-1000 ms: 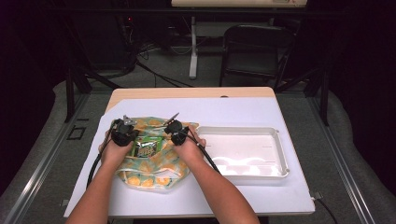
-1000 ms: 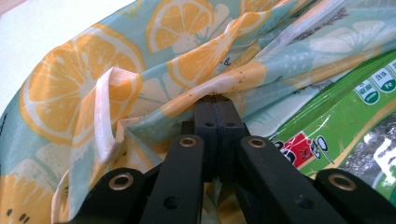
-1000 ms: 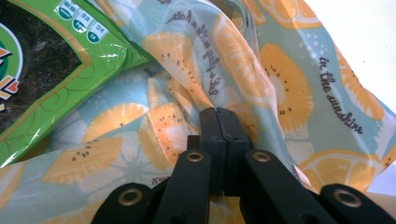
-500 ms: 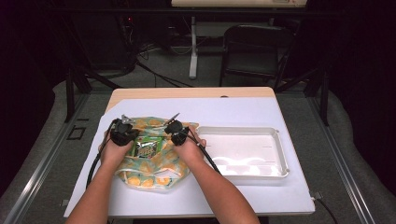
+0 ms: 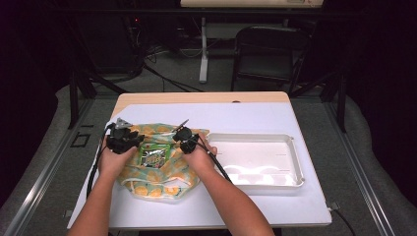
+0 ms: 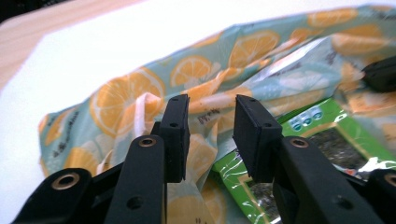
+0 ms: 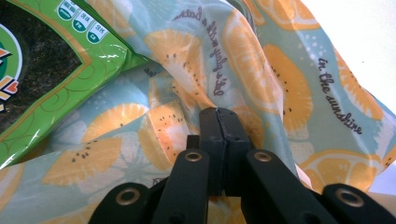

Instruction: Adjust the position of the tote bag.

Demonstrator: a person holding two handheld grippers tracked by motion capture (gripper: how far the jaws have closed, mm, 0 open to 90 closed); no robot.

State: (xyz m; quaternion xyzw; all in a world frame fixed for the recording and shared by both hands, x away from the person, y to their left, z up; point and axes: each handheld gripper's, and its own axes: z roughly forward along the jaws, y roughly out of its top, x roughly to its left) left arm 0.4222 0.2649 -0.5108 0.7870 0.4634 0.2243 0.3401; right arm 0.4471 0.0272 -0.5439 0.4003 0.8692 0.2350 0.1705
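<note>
Right gripper (image 7: pixel 218 116): black jaws pressed together, pinching a soft fold of the lemon-print cloth bag (image 5: pixel 157 169). Left gripper (image 6: pixel 211 133): jaws have just been opening, now parted over crumpled fabric, nothing between them. Glossy green snack packet (image 5: pixel 154 155) lies in the bag's mouth. Beyond, a shallow white rectangular tray (image 5: pixel 290 162) on the white-covered table (image 5: pixel 236 118).

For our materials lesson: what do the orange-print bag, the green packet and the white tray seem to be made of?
Orange-print bag: probably thin coated fabric; soft folds, faint sheen. Green packet: glossy plastic film; sharp highlights, crinkles. White tray: likely moulded plastic, smooth with rounded rim, though enamelled metal can't be ruled out.
</note>
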